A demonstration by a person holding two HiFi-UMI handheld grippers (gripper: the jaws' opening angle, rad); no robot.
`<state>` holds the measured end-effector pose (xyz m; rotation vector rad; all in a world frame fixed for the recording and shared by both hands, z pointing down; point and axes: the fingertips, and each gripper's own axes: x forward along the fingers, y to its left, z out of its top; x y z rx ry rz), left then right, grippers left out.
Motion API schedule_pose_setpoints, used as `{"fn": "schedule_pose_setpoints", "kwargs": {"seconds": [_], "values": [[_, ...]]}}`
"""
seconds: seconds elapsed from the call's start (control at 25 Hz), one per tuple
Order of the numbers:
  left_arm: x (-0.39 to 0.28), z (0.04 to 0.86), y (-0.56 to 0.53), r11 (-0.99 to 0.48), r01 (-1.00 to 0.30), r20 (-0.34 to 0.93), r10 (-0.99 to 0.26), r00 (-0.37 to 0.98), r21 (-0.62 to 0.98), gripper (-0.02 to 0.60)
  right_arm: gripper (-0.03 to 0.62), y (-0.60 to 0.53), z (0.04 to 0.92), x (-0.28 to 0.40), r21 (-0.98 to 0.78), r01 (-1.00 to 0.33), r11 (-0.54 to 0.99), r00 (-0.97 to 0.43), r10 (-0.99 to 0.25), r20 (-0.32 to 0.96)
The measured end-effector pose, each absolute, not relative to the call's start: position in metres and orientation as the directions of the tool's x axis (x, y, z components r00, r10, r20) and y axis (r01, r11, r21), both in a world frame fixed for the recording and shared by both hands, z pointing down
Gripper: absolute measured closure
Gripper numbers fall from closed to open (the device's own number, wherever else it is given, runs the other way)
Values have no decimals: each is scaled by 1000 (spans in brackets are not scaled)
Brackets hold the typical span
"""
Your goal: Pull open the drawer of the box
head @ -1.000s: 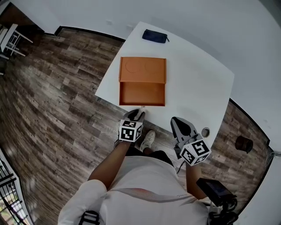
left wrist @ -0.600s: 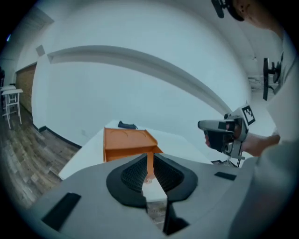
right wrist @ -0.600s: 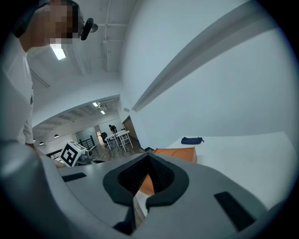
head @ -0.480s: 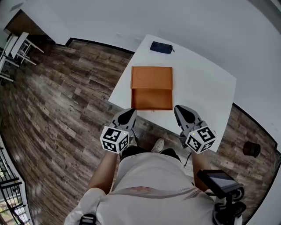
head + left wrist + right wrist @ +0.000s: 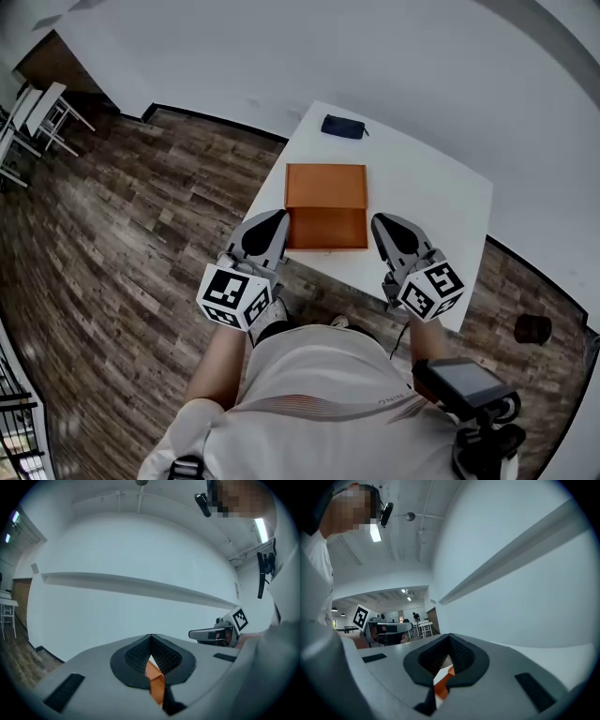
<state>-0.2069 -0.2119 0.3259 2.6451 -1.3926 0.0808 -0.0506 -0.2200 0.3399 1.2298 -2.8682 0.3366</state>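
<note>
Brown wood-grain planks make up the floor, with white metal-framed furniture standing far off at the left edge. Nearer in, the left gripper hangs over the near-left edge of the table, just beside the drawer's left corner. Its grey shells taper to black ribbed pads that are pressed together with nothing caught between them; only a sliver of orange shows through the slot below.

The table is a smooth white slab. On it lies the box, flat, rectangular and matte orange. Its drawer is slid out toward the person, a shallow darker-orange tray reaching close to the near table edge. Behind the box, well apart from it by the far edge, rests a dark blue oblong pouch. Nothing lies between the drawer and either gripper.

The right gripper hovers off the drawer's right corner, its jaws likewise together and empty. Further right, a black boxy device sits at the person's hip, and a small dark round object stands on the floor.
</note>
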Motion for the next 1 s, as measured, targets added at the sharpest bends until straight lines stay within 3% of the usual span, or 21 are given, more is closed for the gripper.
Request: {"fn": "schedule_pose_setpoints", "kwargs": {"seconds": [0.28,1.0], "values": [[-214,301,-219,-580,-814,33,-813,581,42,571,595,-226,304,-66,-101,-731,675,-681,-731,45],[-237,315,-238,-588,-804,46,-804,593,88,571,595,-245,311,-86,-75,-765,640,-644,-761,78]]}}
